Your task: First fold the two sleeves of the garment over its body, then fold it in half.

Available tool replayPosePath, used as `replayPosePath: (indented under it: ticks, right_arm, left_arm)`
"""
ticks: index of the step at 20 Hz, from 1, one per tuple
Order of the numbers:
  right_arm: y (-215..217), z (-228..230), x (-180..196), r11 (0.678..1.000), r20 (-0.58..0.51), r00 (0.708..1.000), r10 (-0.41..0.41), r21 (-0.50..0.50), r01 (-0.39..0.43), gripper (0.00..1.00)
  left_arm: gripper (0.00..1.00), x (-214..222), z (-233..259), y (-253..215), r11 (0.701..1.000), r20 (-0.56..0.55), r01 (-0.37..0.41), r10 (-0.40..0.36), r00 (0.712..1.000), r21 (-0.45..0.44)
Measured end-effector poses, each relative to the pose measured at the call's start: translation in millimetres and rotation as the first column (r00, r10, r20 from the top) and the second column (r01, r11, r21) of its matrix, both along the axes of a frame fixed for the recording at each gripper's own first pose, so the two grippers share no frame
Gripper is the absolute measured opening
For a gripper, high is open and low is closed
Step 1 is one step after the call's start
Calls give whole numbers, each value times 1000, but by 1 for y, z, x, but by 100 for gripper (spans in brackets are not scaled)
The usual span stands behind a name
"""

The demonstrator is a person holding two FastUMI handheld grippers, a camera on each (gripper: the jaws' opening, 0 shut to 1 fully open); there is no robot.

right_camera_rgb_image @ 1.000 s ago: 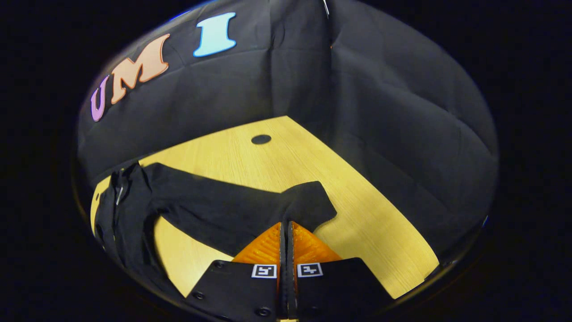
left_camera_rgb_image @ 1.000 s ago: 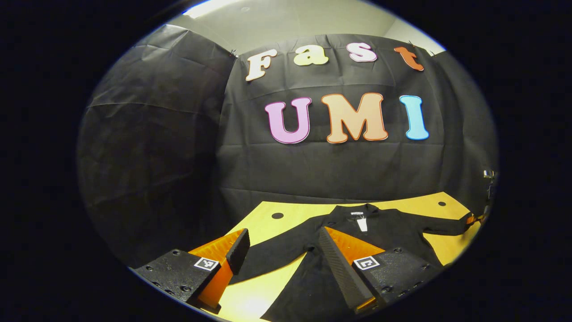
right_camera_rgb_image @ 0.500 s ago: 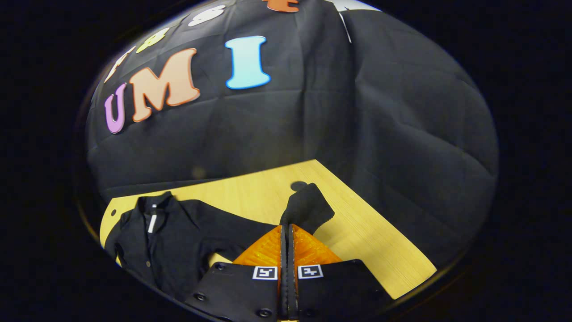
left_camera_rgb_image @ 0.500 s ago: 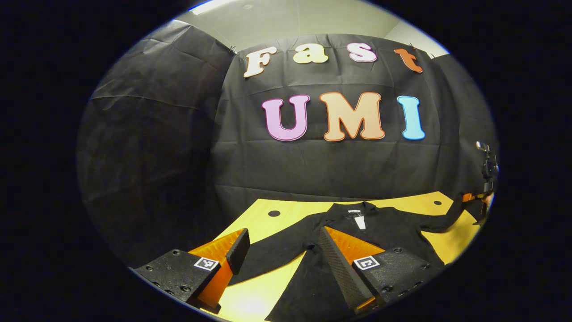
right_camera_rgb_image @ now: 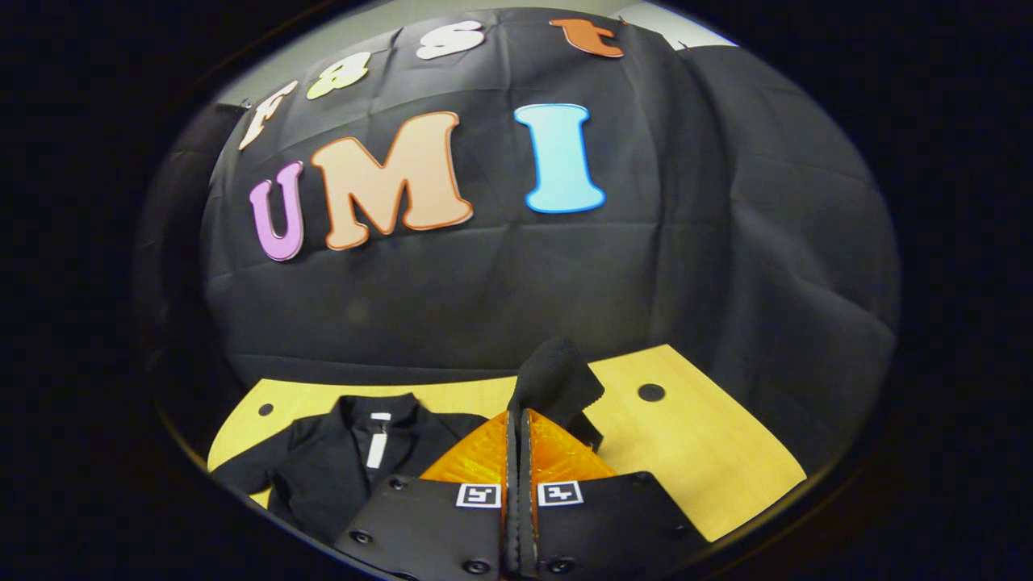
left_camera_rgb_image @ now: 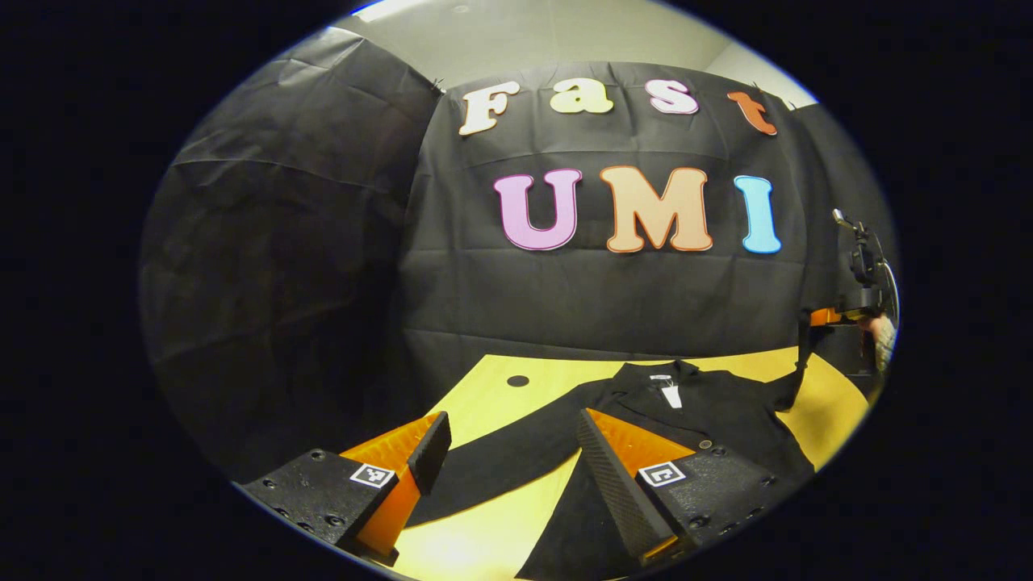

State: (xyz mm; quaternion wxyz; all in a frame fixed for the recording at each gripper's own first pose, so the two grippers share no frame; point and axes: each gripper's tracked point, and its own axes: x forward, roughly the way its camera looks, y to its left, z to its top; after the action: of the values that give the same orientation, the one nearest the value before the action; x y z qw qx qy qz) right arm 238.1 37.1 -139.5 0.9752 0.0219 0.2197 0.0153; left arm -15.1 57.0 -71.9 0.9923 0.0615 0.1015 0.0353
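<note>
We are seeing right tongs [right_camera_rgb_image: 516, 420] pinching the black garment's sleeve [right_camera_rgb_image: 555, 375], now lifted higher above the yellow wooden tabletop [right_camera_rgb_image: 710, 452]; left tongs [left_camera_rgb_image: 508, 452] are hanging spread.

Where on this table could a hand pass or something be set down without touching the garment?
Bare table lies right of the lifted sleeve held by the right gripper, around the far hole. A second patch sits between the flat sleeve and the open left gripper. The middle is crowded by the garment.
</note>
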Motion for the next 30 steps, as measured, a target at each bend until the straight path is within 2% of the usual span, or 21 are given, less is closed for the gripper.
replayPosePath:
  ticks: [4, 8, 12, 17, 20, 23, 26, 30]
  right_arm:
    - [69, 8, 6, 995, 23, 994, 104, 8, -104, 2]
    - [140, 13, 11, 975, 40, 974, 221, -29, -220, 2]
    - [203, 5, 14, 950, 33, 949, 313, -3, -313, 3]
    - [272, -29, 13, 896, -11, 899, 438, -70, -438, 2]
    - [302, -65, 11, 859, -65, 865, 498, -102, -502, 2]
    - [320, -107, 17, 836, -126, 845, 520, -130, -533, 2]
    - [332, -143, 14, 821, -184, 827, 531, -132, -556, 2]
    - [337, -179, 16, 808, -234, 806, 544, -115, -578, 2]
  left_arm:
    - [94, -5, -7, 12, 999, -16, -30, 29, 999, -20]
    - [94, -9, -8, 19, 998, -26, -49, 48, 999, -29]
    - [94, -11, -7, 25, 997, -23, -62, 62, 998, -36]
    - [94, -17, -14, 31, 991, -50, -115, 111, 993, -75]
    - [94, -19, -11, 35, 988, -41, -137, 135, 990, -70]
    - [94, -22, -10, 40, 987, -41, -153, 151, 988, -43]
    - [94, -27, -16, 45, 985, -58, -170, 167, 984, -41]
    - [94, -36, -37, 46, 974, -123, -205, 192, 974, -97]
